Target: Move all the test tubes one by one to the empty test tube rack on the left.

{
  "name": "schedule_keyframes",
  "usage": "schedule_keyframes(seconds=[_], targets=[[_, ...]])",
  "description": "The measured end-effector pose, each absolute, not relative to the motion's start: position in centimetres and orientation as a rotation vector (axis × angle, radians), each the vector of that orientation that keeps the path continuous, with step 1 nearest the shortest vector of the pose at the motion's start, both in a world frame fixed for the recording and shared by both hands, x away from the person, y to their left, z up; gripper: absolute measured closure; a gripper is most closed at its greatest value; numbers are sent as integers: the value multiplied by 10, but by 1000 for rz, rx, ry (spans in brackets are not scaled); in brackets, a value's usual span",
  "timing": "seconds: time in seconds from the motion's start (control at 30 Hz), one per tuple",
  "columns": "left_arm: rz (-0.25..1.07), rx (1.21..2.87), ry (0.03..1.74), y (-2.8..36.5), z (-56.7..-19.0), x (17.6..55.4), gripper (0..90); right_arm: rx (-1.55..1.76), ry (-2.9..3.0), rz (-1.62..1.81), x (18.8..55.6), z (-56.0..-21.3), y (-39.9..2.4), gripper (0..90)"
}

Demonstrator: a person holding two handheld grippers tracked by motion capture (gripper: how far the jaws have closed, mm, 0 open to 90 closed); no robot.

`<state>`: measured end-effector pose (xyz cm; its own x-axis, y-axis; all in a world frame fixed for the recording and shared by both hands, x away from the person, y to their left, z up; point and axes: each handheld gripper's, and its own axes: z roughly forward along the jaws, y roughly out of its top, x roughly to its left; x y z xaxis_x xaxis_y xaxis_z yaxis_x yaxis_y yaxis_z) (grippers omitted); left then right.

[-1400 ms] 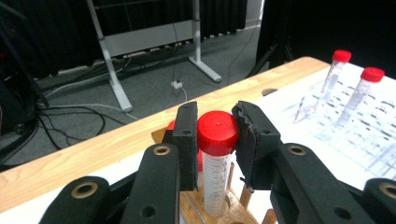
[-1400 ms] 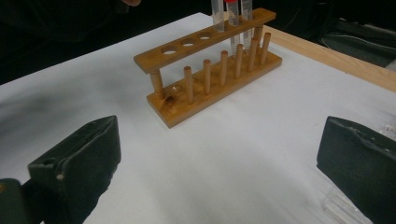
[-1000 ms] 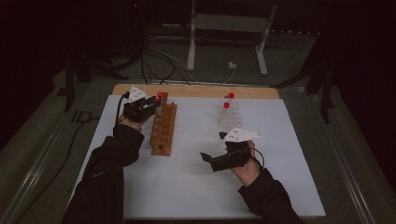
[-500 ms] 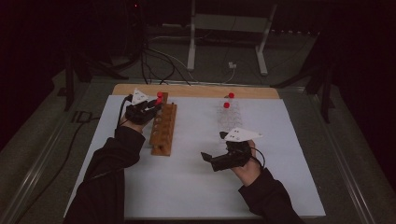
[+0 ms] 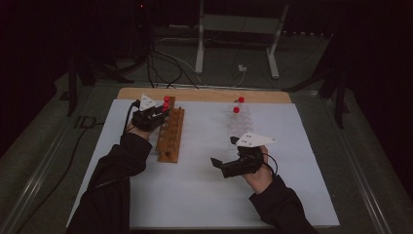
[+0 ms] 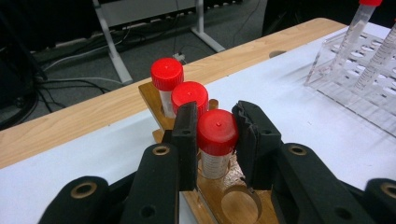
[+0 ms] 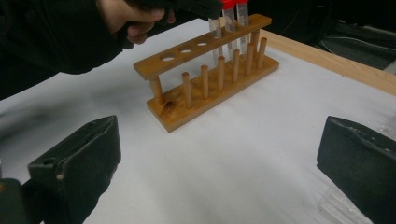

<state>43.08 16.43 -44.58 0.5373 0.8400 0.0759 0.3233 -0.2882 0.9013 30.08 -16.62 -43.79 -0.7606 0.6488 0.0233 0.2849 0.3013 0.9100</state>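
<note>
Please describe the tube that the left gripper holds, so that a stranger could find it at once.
Find the wooden rack on the table's left. Three red-capped tubes stand at its far end. The held tube is the nearest of them, clamped by the left gripper.

Both arms wear long black sleeves (image 5: 114, 175) reaching to the wrists. Each hand carries a black 2-jaw gripper. The left gripper (image 5: 155, 114) bears a pale 3-cornered plate (image 5: 147, 101) on top, and a thin black cable (image 5: 131, 111) loops from its back. The right gripper (image 5: 225, 166) has the same pale plate (image 5: 252, 139) with small dark marks, and a black cable (image 5: 272, 163) curving behind the hand. In the left gripper view the jaw arms are matte black with round brass-coloured bushings (image 6: 161, 150), and the pads (image 6: 187, 135) are ribbed on their inner faces. In the right gripper view the pads (image 7: 88, 149) look blocky and scuffed.
</note>
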Motion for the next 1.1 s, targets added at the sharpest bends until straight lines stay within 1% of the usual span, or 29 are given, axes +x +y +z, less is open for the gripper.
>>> schedule_keyframes(seconds=[0.1, 0.23, 0.3, 0.37, 0.43, 0.47, 0.57, 0.67, 0.87, 1.1], targets=[[695, 1855, 963, 164, -444, 429, 682, 842, 2219, 1454, 301, -436, -168, 0], [694, 1861, 968, 166, -439, 425, 505, 842, 2205, 1457, 301, -434, -170, 0], [669, 1849, 963, 169, -436, 422, 422, 847, 2195, 1463, 302, -432, -172, 0], [641, 1845, 961, 171, -432, 419, 281, 851, 2185, 1463, 302, -430, -174, 0], [634, 1838, 952, 173, -430, 415, 163, 852, 2170, 1470, 303, -428, -176, 0], [610, 1830, 940, 174, -428, 412, 146, 851, 2168, 1469, 303, -427, -177, 0], [574, 1828, 906, 176, -423, 404, 38, 856, 2150, 1469, 305, -424, -179, 0], [546, 1822, 855, 178, -419, 392, 12, 859, 2131, 1468, 307, -420, -182, 0], [512, 1817, 782, 183, -416, 367, 12, 886, 2099, 1455, 316, -415, -190, 0], [493, 1826, 741, 188, -424, 341, 12, 925, 2076, 1425, 332, -412, -200, 0]])
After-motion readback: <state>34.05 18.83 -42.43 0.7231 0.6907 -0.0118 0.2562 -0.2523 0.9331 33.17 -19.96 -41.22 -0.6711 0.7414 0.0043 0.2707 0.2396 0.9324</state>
